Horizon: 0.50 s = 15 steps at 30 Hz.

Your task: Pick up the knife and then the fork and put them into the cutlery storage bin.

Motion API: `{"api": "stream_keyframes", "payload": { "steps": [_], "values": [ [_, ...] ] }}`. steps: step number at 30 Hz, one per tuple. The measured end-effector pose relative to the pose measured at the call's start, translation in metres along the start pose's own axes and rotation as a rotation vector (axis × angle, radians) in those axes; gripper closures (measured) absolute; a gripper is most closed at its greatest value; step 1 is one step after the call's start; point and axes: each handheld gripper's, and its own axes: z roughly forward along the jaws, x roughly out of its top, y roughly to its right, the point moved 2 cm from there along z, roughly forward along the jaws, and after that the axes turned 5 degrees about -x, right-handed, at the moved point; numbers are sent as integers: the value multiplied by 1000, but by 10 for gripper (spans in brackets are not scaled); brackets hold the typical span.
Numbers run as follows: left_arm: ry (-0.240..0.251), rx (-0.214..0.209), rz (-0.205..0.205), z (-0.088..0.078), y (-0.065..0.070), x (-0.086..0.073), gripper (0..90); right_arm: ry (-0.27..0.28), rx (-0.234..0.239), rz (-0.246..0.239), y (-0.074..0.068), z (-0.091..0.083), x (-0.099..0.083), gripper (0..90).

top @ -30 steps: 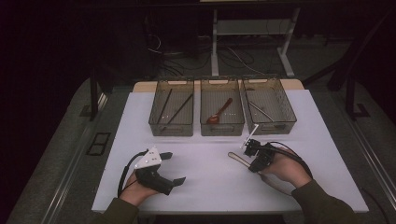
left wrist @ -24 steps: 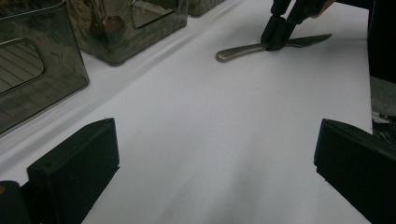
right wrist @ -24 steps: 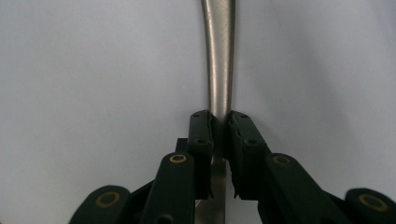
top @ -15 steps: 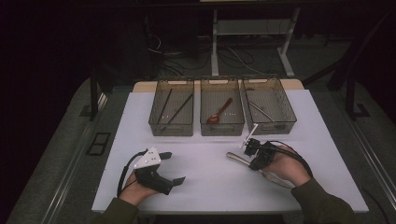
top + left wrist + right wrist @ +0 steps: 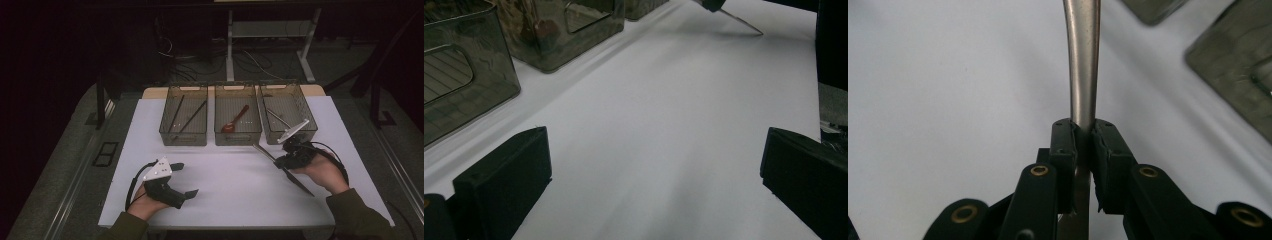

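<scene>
Gripping a metal utensil [image 5: 1083,75] by its handle, the right tongs [image 5: 286,161] are clenched on it above the white tabletop [image 5: 225,190], just near of the right bin [image 5: 289,112]. The utensil's ends project far-left and near-right of the tongs in the high view. Left tongs [image 5: 184,180] rest released at near left, jaws wide apart over bare tabletop, with nothing between them.
</scene>
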Motion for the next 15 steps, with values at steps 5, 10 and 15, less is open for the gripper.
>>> {"api": "stream_keyframes", "payload": {
  "steps": [5, 10, 15],
  "values": [
    [-3, 1, -1, 0, 0, 0, 0, 97, -1, 35, 13, -15, -4, 796],
    [-2, 0, -1, 1, 0, 0, 0, 182, 17, 64, 24, -27, -9, 796],
    [-5, 0, -2, 1, -1, 0, 0, 251, 1, 111, 36, -34, -12, 796]
  ]
}}
